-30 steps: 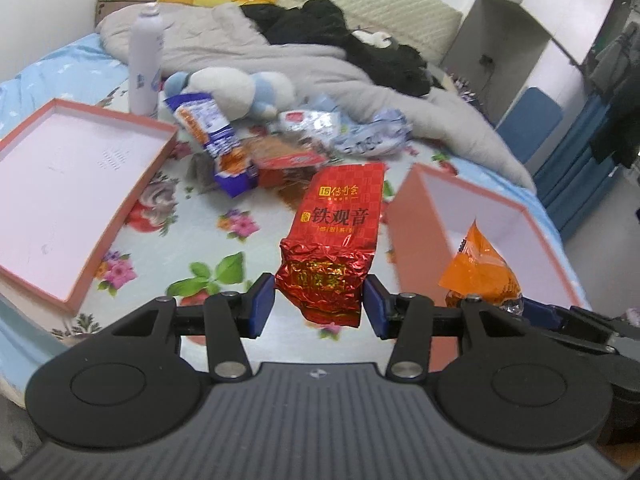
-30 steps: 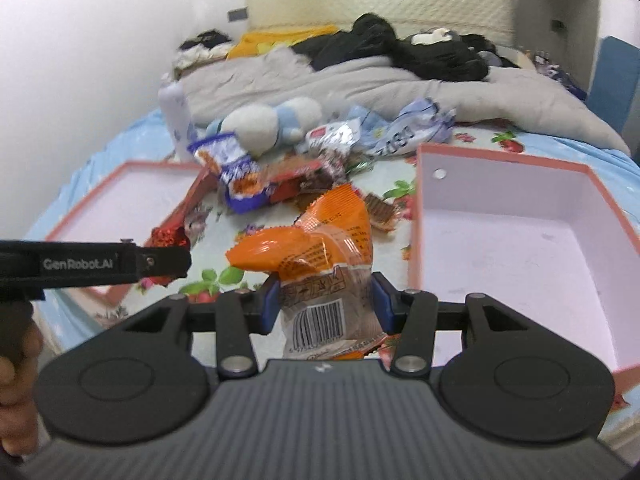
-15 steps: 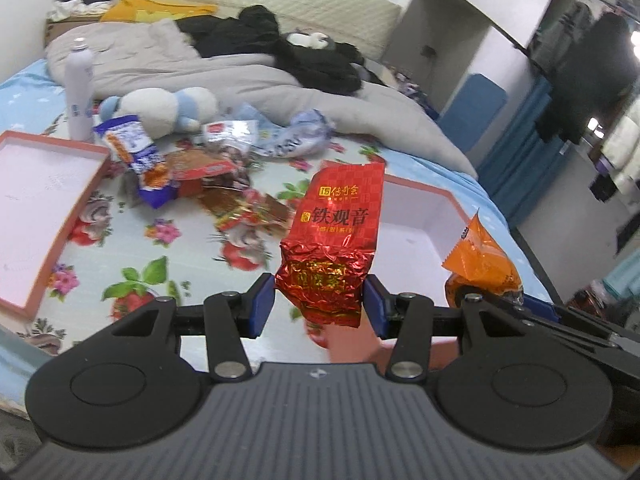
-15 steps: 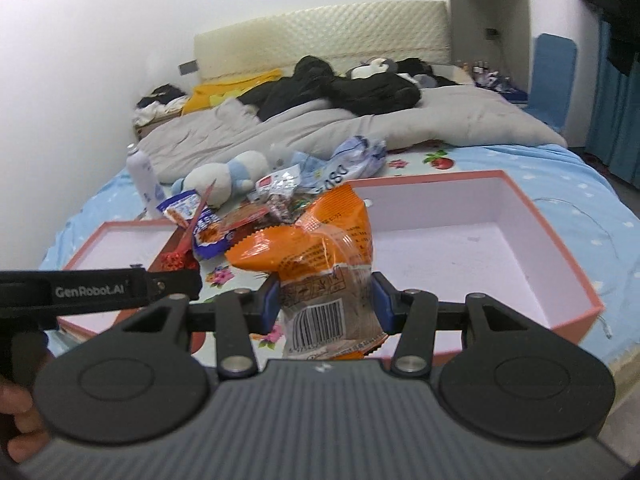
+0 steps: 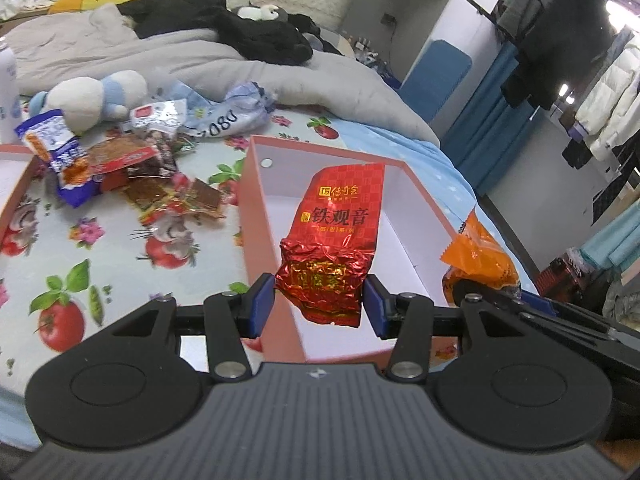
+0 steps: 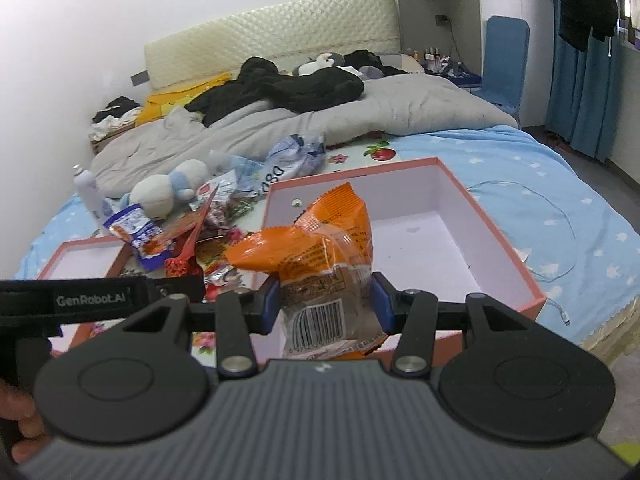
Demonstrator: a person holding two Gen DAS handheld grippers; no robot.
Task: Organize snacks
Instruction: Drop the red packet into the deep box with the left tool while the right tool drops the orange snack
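My left gripper (image 5: 320, 304) is shut on a red foil tea packet (image 5: 336, 240) with gold lettering, held over the near end of the pink box (image 5: 256, 216) with a white inside. My right gripper (image 6: 326, 304) is shut on an orange snack bag (image 6: 320, 248) with a barcode, held above the same pink box (image 6: 500, 240). In the left wrist view the orange bag (image 5: 478, 258) shows at the right, past the box's right wall. The red packet (image 6: 184, 256) appears edge-on at the left of the right wrist view.
A heap of loose snack packets (image 5: 132, 168) lies on the flowered sheet left of the box. A second pink tray (image 6: 80, 256) sits further left, with a plush toy (image 5: 92, 96) and a white bottle (image 6: 90, 196) behind. A grey duvet (image 6: 320, 120) covers the far bed.
Both grippers have swung right with their packets, from over the sheet and the left tray to over the right pink box. Neither grip has changed.
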